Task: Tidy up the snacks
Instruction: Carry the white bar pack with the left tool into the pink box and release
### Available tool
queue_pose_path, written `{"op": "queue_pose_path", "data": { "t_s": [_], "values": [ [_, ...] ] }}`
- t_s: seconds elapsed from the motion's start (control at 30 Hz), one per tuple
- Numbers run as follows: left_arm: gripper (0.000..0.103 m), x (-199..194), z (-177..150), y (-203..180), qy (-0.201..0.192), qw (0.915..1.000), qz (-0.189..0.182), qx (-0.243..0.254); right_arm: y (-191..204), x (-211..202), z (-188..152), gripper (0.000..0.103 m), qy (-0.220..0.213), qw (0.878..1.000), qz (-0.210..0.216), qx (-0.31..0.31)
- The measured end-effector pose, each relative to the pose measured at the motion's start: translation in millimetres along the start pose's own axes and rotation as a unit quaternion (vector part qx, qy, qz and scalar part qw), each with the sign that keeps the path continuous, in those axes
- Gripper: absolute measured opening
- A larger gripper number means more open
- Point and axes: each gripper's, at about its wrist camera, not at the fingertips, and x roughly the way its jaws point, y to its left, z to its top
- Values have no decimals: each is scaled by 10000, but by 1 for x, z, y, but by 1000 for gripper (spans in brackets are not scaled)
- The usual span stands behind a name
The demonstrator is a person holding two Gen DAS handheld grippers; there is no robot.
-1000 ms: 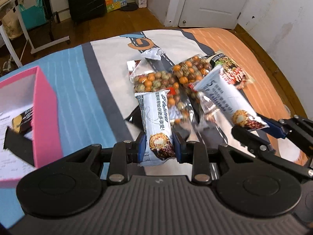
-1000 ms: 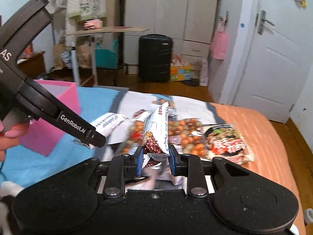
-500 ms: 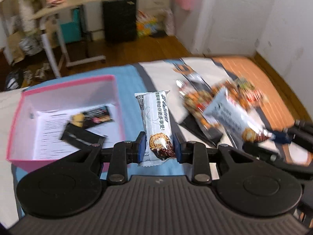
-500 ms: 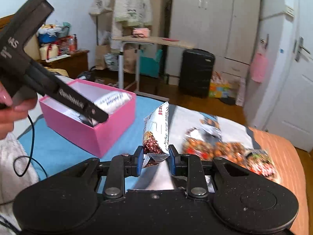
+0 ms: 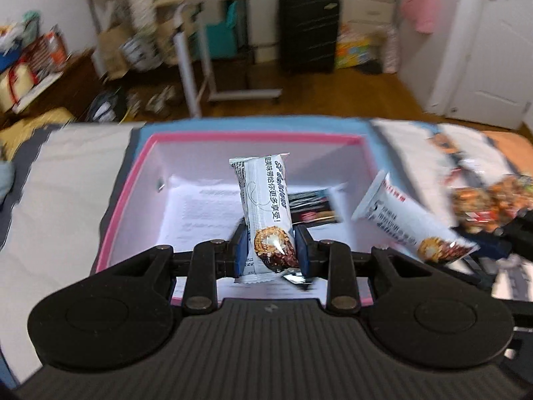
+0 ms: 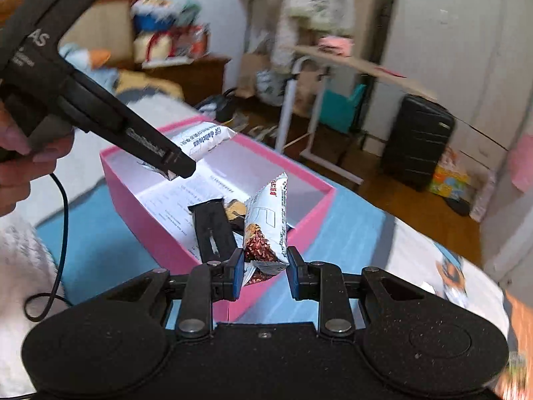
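You carry two white snack bars at once. The left gripper point(image 5: 270, 253) has its jaws clenched on the lower end of one snack bar point(image 5: 266, 213), which stands upright over the open pink box point(image 5: 120, 200), wrapper print facing you. The right gripper point(image 6: 263, 273) grips a second snack bar point(image 6: 266, 230) the same way, by the end printed with the chocolate picture, so that the long free end points ahead and can go into the box first. In the left view that second bar point(image 5: 409, 223) hangs at a slant just over the box's right wall; in the right view the first bar point(image 6: 203, 141) sticks out past the left jaws above the far left corner of the box.

Inside the box lie a printed paper sheet point(image 5: 206, 216), a dark flat packet point(image 5: 313, 206) and a black strip point(image 6: 213, 230), so its floor is only partly taken and there is room for both bars. The box sits on the blue part of the bed cover point(image 6: 100, 250). To the right on the bed, well apart from the box, blurred bags of mixed nuts point(image 5: 486, 200) wait their turn. Judging by this, you are about to lower and release both bars into the box.
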Motion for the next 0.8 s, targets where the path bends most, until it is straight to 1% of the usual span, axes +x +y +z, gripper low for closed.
{"op": "queue_pose_path", "data": {
  "t_s": [0.1, 0.17, 0.23, 0.3, 0.43, 0.53, 0.6, 0.63, 0.67, 0.8],
  "values": [
    [29, 34, 0, 18, 266, 9993, 183, -203, 4, 30, 17, 30, 243, 9991, 144, -324],
    [29, 54, 0, 30, 502, 9977, 271, -379, 7, 45, 25, 30, 321, 9975, 226, -582],
    [29, 64, -3, 40, 543, 9971, 264, -459, 8, 61, 30, 30, 383, 9963, 300, -707],
    [29, 77, -5, 46, 647, 9960, 379, -483, 8, 76, 34, 30, 465, 9960, 314, -701],
    [29, 92, -13, 52, 734, 9944, 594, -477, 5, 99, 33, 30, 661, 9958, 356, -520],
    [31, 94, -16, 54, 726, 9946, 560, -475, 6, 109, 32, 31, 779, 9948, 466, -471],
    [44, 87, -16, 52, 632, 9959, 502, -402, 6, 117, 33, 32, 947, 9933, 556, -359],
    [53, 82, -16, 50, 569, 9962, 514, -415, 5, 117, 33, 35, 979, 9935, 546, -217],
    [55, 77, -16, 49, 501, 9964, 550, -400, 3, 115, 32, 41, 950, 9941, 517, -80],
    [56, 51, -13, 44, 203, 9976, 613, -235, -11, 89, 33, 42, 579, 9956, 603, 414]
  ]
}}
